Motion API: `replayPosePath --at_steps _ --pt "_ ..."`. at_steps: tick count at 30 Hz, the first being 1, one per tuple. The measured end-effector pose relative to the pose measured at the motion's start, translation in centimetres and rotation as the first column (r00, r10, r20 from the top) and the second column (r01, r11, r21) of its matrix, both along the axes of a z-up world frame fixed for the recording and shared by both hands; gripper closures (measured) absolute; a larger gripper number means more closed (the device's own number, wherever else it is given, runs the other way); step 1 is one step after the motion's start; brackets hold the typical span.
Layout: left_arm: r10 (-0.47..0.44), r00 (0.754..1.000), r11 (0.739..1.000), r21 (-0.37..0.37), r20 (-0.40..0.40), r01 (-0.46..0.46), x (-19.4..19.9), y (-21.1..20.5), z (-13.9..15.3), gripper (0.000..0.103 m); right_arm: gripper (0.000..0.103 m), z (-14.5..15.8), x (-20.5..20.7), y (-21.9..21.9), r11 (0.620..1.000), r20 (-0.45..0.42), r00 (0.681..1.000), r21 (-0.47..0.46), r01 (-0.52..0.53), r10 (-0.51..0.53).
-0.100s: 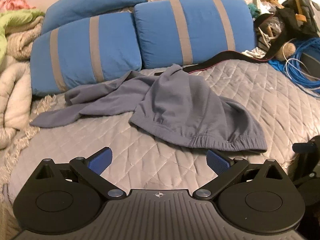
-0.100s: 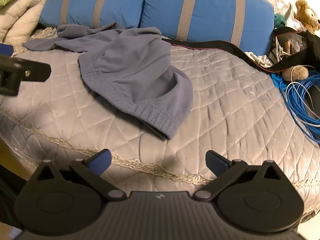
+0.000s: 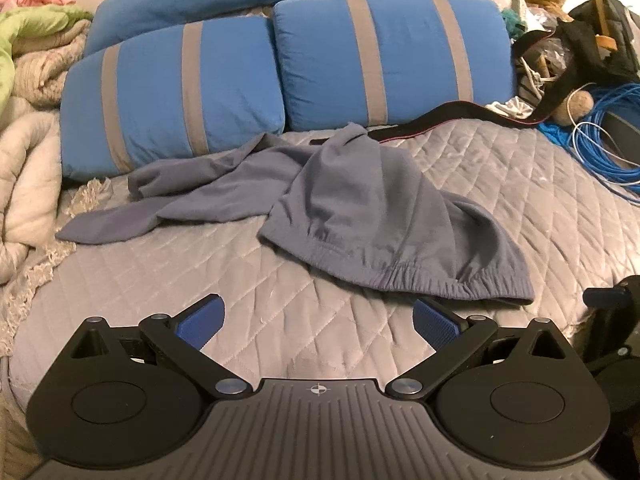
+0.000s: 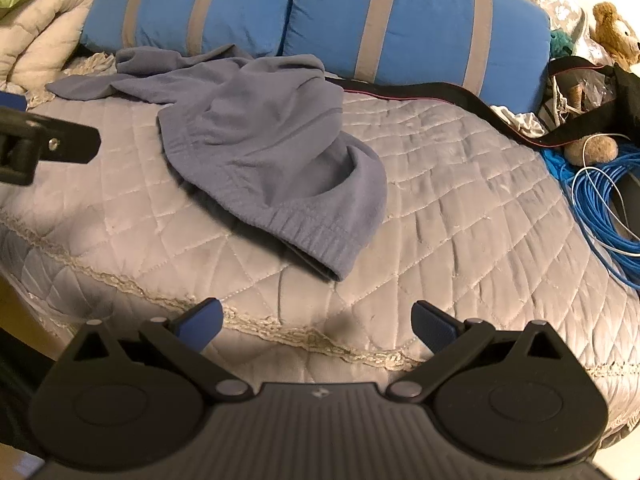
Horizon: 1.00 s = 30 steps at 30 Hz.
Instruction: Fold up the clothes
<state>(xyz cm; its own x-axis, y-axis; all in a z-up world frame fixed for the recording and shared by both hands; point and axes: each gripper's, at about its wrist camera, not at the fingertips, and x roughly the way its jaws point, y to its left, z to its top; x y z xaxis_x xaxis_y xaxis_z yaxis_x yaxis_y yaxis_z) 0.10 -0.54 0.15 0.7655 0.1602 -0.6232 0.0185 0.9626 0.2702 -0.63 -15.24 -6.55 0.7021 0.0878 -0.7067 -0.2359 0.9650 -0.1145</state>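
Your left gripper [image 3: 318, 322] and right gripper [image 4: 316, 326] both hover near the crumpled grey-blue garment [image 3: 360, 216], probably trousers, jaws spread wide apart.

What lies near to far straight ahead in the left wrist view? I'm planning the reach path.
Left gripper, open → bare quilted bedspread → grey-blue sweatpants, elastic waistband nearest → black strap → blue striped pillows.
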Motion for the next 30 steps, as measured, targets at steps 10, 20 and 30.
replayPosePath --at_steps 10,20,30 --pt "-0.011 1.000 0.988 -0.155 0.028 0.015 -0.8 2.3 -0.3 0.000 0.000 -0.2 0.0 0.5 1.000 0.003 1.000 -0.008 0.006 -0.006" --pt "-0.074 0.996 0.976 -0.204 0.050 0.083 -1.3 2.2 1.1 0.000 0.000 -0.3 -0.8 1.0 0.993 0.059 0.997 -0.109 -0.043 0.050" --pt "-0.104 0.992 0.958 -0.260 0.067 0.118 -1.8 2.3 1.6 0.001 0.000 -0.8 -0.7 1.8 0.974 0.090 0.990 -0.208 -0.089 0.109"
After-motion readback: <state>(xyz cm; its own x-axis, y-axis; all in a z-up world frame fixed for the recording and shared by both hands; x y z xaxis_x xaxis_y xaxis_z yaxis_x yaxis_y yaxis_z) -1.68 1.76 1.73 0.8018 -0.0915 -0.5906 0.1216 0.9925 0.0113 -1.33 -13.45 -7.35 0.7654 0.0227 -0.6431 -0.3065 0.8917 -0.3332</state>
